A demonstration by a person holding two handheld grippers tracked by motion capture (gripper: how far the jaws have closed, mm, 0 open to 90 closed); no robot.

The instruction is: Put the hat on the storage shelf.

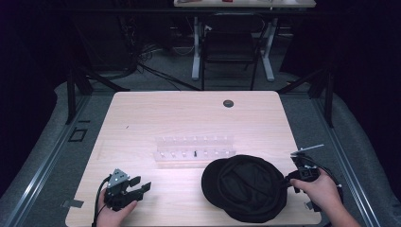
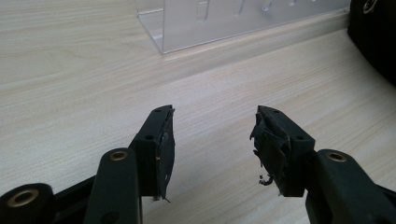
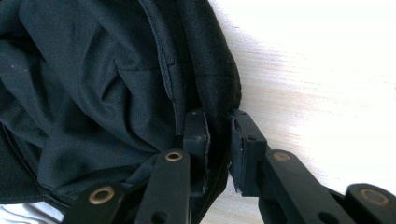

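Observation:
A black cloth cap (image 1: pixel 246 187) lies upside down on the wooden table (image 1: pixel 189 113) at the front right. My right gripper (image 1: pixel 289 182) sits at the cap's right edge, shut on its rim. In the right gripper view the black fabric of the cap (image 3: pixel 93 84) runs between the two jaws of the right gripper (image 3: pixel 218 140). My left gripper (image 1: pixel 140 184) rests near the table's front left corner, open, with nothing between its fingers. The left gripper view shows the left gripper (image 2: pixel 212 140) over bare wood, and the cap's edge (image 2: pixel 373 42) at the far right.
A clear plastic rack (image 1: pixel 195 150) with a row of small pegs stands in the middle of the table, just behind the cap; its corner (image 2: pixel 196 23) is ahead of the left gripper. A dark round grommet (image 1: pixel 228 103) sits near the table's far edge. A chair stands beyond.

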